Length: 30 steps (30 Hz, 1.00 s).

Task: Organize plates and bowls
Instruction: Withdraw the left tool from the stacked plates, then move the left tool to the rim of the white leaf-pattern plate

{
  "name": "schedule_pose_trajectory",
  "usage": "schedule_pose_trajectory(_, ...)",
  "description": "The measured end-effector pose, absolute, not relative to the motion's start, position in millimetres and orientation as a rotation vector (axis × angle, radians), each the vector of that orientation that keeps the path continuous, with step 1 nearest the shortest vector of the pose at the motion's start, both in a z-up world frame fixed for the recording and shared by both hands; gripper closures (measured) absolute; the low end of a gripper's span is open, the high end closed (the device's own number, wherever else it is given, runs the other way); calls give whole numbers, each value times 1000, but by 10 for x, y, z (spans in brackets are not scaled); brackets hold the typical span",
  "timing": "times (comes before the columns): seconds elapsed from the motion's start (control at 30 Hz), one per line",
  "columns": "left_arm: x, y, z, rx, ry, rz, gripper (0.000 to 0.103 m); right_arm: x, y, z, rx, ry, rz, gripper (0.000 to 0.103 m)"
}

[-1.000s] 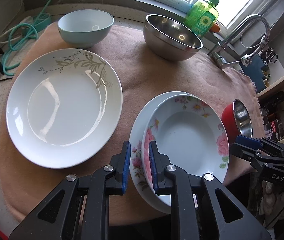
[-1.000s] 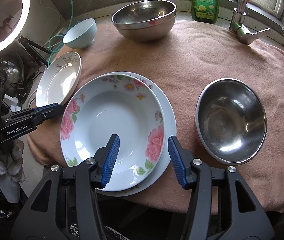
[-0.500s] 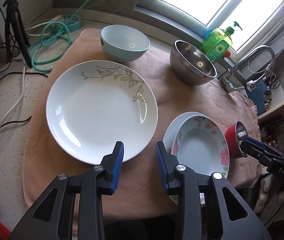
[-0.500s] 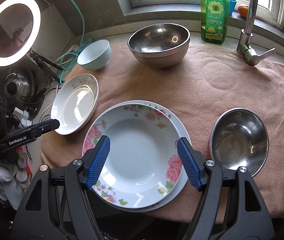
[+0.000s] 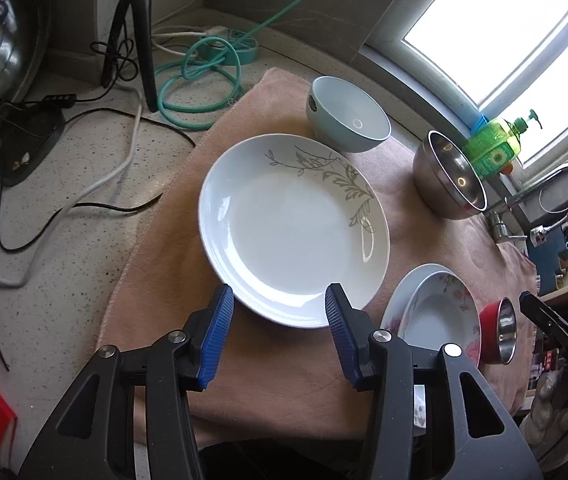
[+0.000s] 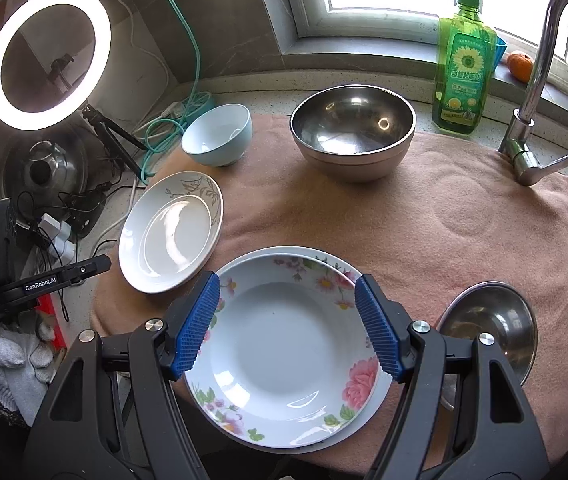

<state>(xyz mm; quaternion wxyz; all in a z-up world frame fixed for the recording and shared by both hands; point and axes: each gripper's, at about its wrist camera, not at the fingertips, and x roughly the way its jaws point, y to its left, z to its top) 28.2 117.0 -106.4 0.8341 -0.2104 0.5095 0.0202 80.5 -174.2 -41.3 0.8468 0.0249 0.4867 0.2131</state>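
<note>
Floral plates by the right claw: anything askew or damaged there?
Slightly askew. The floral plate sits off-centre on a plain white plate, whose rim shows only along the far side and right. No chips, cracks or spills visible. The leaf-pattern plate and bowls sit flat on the towel.

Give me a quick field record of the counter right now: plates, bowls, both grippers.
stacked: floral plate sits on a plain plate
loose plate: leaf plate, alone on the towel, left of the stack
bowls: blue bowl, big steel bowl, small steel bowl; all separate
left gripper: jaws just opening, empty, near edge of the leaf plate between the fingers in view
right gripper: open, empty, over the floral plate
</note>
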Motion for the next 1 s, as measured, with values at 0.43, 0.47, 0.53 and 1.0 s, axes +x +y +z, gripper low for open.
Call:
schedule_pose_trajectory(0.43,222,1335,-1114,-427,1082,142,56,933,-1704,-415,108,1037,508,20)
schedule_pose_trajectory(0.47,247,1346,-1122,-425,1082,137,56,942,-1664,-416,104,1035,511,20)
schedule_pose_trajectory(0.53,298,1370,-1148,-426,1085,122,56,967,-1576,-434,102,1040,509,20)
schedule_pose_trajectory(1.0,637,1648,-1345,-410,1130,2,56,1250,-998,-789,188,1148,497,38)
